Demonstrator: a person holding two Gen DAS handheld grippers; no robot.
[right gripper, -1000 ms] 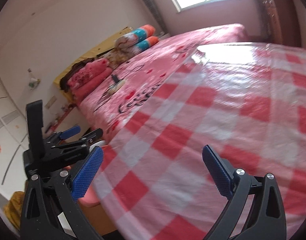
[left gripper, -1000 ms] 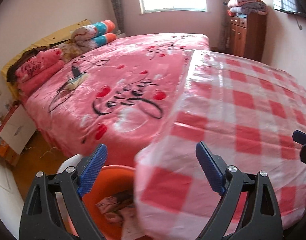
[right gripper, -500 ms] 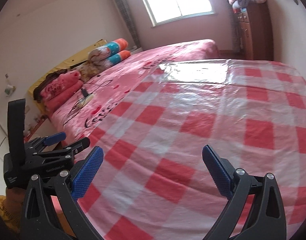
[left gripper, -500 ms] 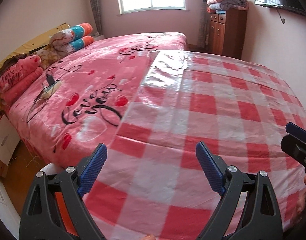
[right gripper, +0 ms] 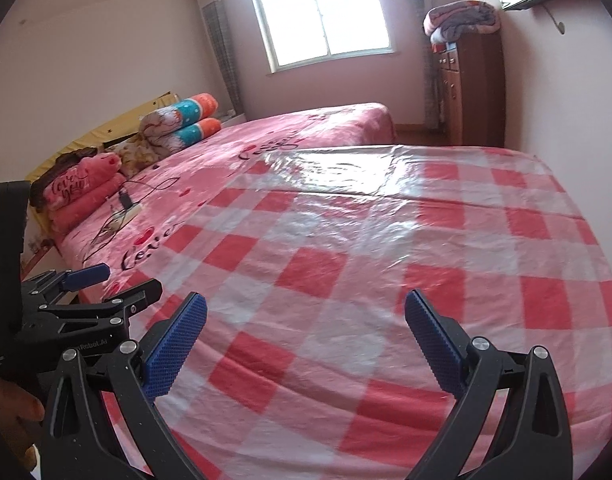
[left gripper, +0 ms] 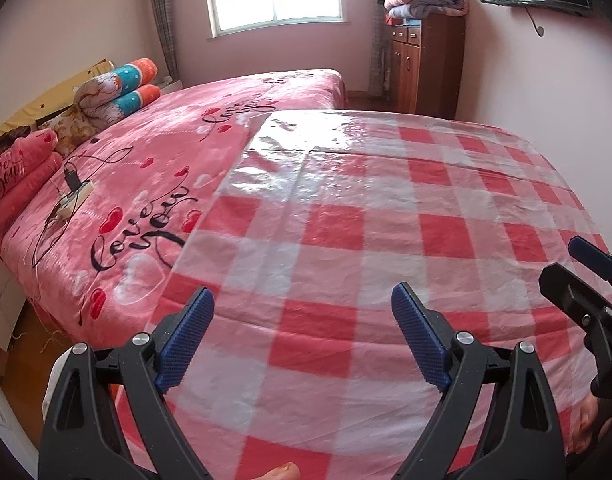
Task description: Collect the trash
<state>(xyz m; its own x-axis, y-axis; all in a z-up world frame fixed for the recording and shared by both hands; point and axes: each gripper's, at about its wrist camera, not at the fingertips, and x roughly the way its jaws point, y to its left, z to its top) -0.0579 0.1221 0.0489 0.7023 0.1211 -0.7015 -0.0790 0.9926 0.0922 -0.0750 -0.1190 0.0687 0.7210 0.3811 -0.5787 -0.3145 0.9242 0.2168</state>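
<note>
No trash shows in either view. My left gripper (left gripper: 302,308) stands open, nothing between its blue pads (left gripper: 186,340), above the near part of a table under a red-and-white checked plastic cloth (left gripper: 385,220). My right gripper (right gripper: 306,312) is open too and empty over the same cloth (right gripper: 385,260). Each gripper shows in the other's view: the right gripper (left gripper: 573,264) at the right edge, the left gripper (right gripper: 118,282) at the left edge, held by a hand (right gripper: 10,404).
A bed with a pink blanket (left gripper: 154,184) adjoins the table on the left, carrying a power strip with cables (left gripper: 74,196) and rolled bedding (left gripper: 114,92). A wooden cabinet (left gripper: 425,64) topped with folded blankets stands at the back by the window. A cardboard box (left gripper: 2,312) sits on the floor.
Both views have swung from the table's left edge onto its top. The orange bin with wrappers under the left gripper has dropped out of sight. Both grippers stayed open.
</note>
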